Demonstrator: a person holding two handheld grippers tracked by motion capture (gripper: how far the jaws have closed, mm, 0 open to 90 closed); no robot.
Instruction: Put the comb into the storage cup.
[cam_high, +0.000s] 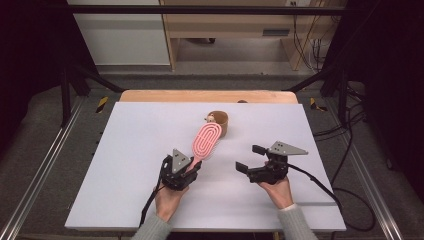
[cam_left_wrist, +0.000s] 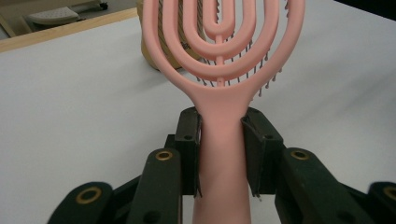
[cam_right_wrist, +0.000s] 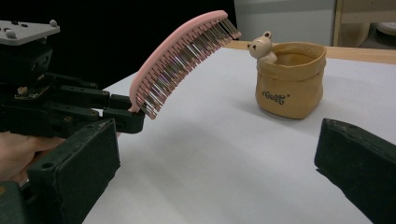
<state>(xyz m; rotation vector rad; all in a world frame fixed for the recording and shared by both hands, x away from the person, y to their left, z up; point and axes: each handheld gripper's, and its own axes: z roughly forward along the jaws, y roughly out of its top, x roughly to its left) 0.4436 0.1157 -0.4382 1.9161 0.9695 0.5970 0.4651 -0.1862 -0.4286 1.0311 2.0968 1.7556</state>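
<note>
Pink plastic catches the eye first: a vented hairbrush (cam_high: 205, 140) with an oval head of looped ribs, held clear of the white tabletop (cam_high: 130, 150) by the left gripper (cam_high: 186, 167). In the left gripper view its jaws are pressed against both sides of the brush's handle (cam_left_wrist: 222, 154), pinching it just below the head, whose bristles point down toward the table. In the right gripper view the brush (cam_right_wrist: 180, 56) slants upward from that gripper (cam_right_wrist: 126, 116), its tip raised near the pot's rim.

From the high view, the brush head lies at about 1 o'clock from the left gripper, and its tip reaches close to a small tan fabric-look pot (cam_high: 220, 122) standing at 12 o'clock on the tabletop, toward the far edge. A little bear figure (cam_right_wrist: 261, 45) peeks over the pot's rim, and dark lettering marks the pot's front (cam_right_wrist: 289, 79).

The right gripper (cam_high: 247, 159) hovers at about 4 o'clock on the tabletop, well apart from the brush, with its jaws spread wide and nothing between them. The person's hands (cam_high: 277, 189) hold each gripper from the near edge, grey sleeves (cam_high: 295, 222) showing at 6 o'clock.
</note>
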